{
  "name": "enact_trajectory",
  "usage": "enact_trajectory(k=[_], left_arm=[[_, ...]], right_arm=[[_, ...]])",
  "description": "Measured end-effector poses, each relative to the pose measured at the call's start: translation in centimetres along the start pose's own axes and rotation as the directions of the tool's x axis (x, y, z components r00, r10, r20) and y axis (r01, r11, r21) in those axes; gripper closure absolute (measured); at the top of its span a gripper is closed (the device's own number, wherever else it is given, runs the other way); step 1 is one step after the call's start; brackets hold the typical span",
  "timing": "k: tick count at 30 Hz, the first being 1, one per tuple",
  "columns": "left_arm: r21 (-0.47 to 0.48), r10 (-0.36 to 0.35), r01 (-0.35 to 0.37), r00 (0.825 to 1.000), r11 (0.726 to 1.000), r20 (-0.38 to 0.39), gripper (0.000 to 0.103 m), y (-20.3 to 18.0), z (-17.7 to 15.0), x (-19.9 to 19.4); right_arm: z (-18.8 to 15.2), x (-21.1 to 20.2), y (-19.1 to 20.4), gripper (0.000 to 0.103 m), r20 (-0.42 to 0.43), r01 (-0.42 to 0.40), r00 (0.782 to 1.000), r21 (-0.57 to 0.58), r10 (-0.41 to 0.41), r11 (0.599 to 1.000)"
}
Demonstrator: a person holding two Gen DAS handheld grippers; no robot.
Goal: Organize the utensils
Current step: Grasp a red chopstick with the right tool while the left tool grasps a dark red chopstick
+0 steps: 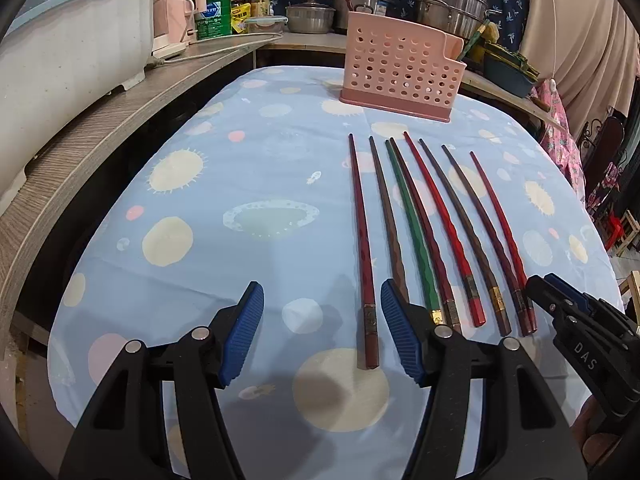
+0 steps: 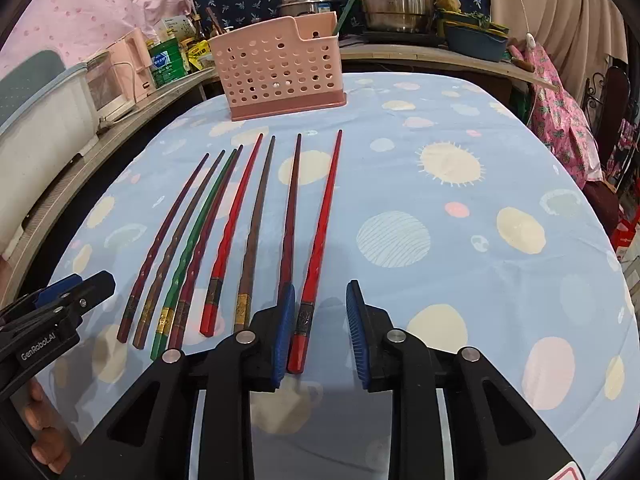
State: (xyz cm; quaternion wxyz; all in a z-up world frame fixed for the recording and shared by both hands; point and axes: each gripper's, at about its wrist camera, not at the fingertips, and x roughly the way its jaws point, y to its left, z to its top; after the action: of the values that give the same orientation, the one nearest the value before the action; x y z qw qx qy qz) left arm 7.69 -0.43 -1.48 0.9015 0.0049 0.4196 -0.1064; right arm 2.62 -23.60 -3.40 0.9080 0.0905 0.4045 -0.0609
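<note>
Several chopsticks lie side by side on the blue patterned tablecloth (image 1: 200,240), handles toward me, among them a green one (image 1: 412,232) and a bright red one (image 1: 440,224). A pink perforated utensil holder (image 1: 400,68) stands upright beyond their tips; it also shows in the right wrist view (image 2: 280,68). My left gripper (image 1: 322,304) is open, its jaws either side of the handle of the leftmost dark red chopstick (image 1: 364,264). My right gripper (image 2: 320,304) is open around the handle of the rightmost red chopstick (image 2: 320,240). Neither holds anything.
A wooden shelf (image 1: 100,128) runs along the left with a white and blue tub (image 1: 68,32), a pink appliance (image 1: 180,12) and bottles. Steel pots (image 1: 452,0) stand behind the holder. A chair with pink fabric (image 2: 560,120) is at the right.
</note>
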Motion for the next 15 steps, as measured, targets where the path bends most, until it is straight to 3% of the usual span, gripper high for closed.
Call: enact_trajectory(k=[7, 15], left_arm=[[0.008, -0.001, 0.001, 1.0, 1.0, -0.01, 0.045, -0.36, -0.19, 0.5], [0.016, 0.004, -0.004, 1.0, 1.0, -0.02, 0.045, -0.6, -0.56, 1.05]], right_arm=[[-0.25, 0.41, 0.23, 0.082, -0.018, 0.001, 1.0, -0.009, -0.001, 1.0], [-0.68, 0.19, -0.34, 0.092, -0.022, 0.005, 1.0, -0.001, -0.005, 1.0]])
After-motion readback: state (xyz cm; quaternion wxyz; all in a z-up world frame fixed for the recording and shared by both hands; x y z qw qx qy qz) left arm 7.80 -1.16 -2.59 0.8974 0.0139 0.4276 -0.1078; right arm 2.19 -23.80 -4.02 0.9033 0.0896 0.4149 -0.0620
